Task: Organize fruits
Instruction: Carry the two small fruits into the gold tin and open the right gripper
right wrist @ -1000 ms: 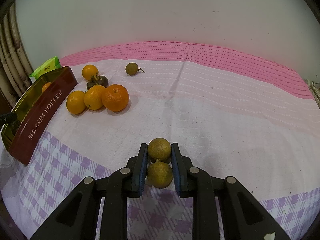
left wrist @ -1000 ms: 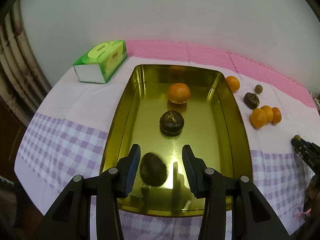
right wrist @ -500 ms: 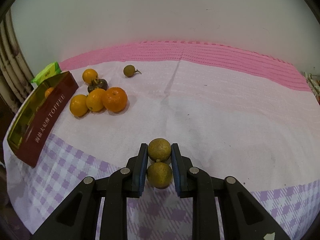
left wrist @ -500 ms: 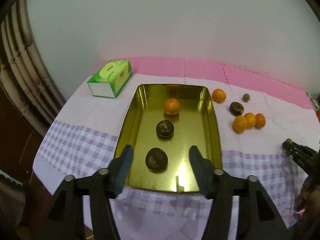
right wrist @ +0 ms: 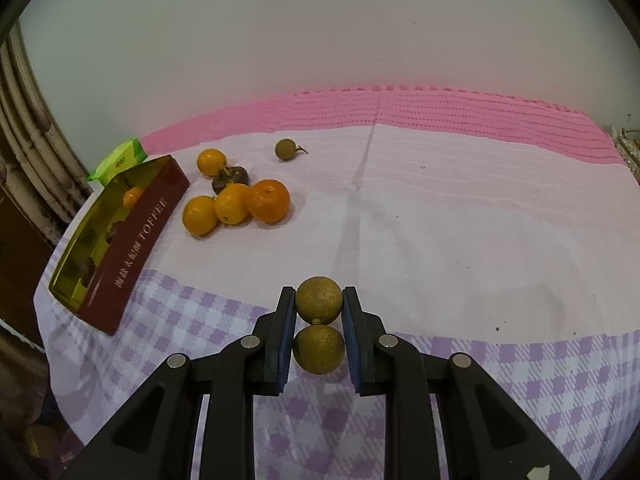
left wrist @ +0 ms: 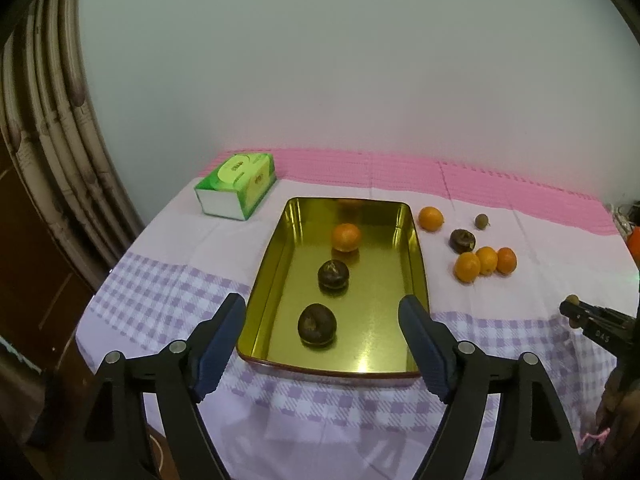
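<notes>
A gold tray (left wrist: 416, 264) holds an orange (left wrist: 346, 237) and two dark brown fruits (left wrist: 333, 274) (left wrist: 317, 325). My left gripper (left wrist: 320, 340) is open and empty, raised above the tray's near end. My right gripper (right wrist: 318, 312) is shut on two joined brown-green fruits (right wrist: 319, 300), held above the cloth; it also shows at the right edge of the left wrist view (left wrist: 576, 310). Loose on the cloth right of the tray lie several oranges (right wrist: 236, 206), a dark fruit (right wrist: 232, 178) and a small brown-green fruit (right wrist: 285, 149).
A green tissue box (left wrist: 237, 184) stands on the cloth left of the tray's far end. The tray's red side wall (right wrist: 136, 244) reads TOFFEE. The table's near edge drops off below both grippers. A wall runs behind the table.
My left gripper has opened wide and pulled back and up from the tray, leaving the near dark fruit lying in it. My right gripper has risen slightly with its two fruits.
</notes>
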A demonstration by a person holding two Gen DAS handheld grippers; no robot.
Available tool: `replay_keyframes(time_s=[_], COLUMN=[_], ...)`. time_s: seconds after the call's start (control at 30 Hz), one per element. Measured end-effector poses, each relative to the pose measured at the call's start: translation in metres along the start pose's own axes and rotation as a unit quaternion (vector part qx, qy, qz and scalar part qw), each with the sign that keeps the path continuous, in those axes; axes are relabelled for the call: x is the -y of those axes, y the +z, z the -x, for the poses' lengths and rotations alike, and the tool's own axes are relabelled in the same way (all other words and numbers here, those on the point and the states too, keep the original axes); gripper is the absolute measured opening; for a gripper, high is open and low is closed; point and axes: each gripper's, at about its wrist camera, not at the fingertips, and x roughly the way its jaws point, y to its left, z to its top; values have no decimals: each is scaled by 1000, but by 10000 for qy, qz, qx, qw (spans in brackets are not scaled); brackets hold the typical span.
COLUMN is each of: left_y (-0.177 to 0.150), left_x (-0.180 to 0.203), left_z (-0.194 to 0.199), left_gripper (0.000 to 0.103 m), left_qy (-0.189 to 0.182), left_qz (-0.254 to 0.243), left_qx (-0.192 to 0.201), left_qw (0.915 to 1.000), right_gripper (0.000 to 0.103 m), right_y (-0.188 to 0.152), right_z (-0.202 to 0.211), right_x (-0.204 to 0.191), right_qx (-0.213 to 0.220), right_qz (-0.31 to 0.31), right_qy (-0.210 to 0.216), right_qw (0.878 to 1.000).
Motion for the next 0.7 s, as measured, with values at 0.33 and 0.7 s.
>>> replay_keyframes(time_s=[0.33, 0.7], left_y=[-5, -3], left_x=[0, -22], left_z=[-7, -9], left_gripper=[80, 84], left_qy=[347, 823], left_qz=[-160, 110], left_qx=[25, 72], left_qw=[9993, 9965], right_gripper=[21, 21], right_y=[5, 45], right_z=[10, 10], right_x=[-37, -122], right_qx=[39, 102], right_qz=[255, 881], right_qy=[241, 938], right_qw=[9994, 9916])
